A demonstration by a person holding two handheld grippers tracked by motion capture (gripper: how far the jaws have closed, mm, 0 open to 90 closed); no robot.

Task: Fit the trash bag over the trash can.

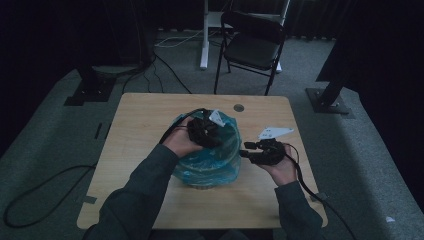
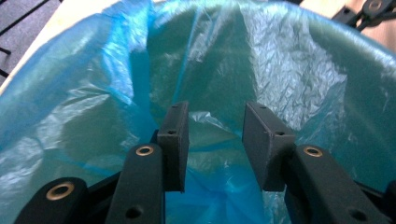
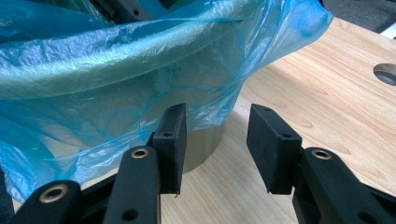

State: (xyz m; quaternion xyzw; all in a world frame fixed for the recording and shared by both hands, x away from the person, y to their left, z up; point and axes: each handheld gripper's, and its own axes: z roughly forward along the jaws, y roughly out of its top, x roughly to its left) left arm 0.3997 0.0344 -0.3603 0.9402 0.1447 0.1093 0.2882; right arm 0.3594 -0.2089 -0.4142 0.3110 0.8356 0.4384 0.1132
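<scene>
One crinkled blue bag [image 1: 210, 160] lining bin — both grippers' jaws apart, empty.

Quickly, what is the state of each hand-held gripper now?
Left hand-held gripper: open, inside the blue bag, holding nothing.
Right hand-held gripper: open, beside the bag, holding nothing.
</scene>
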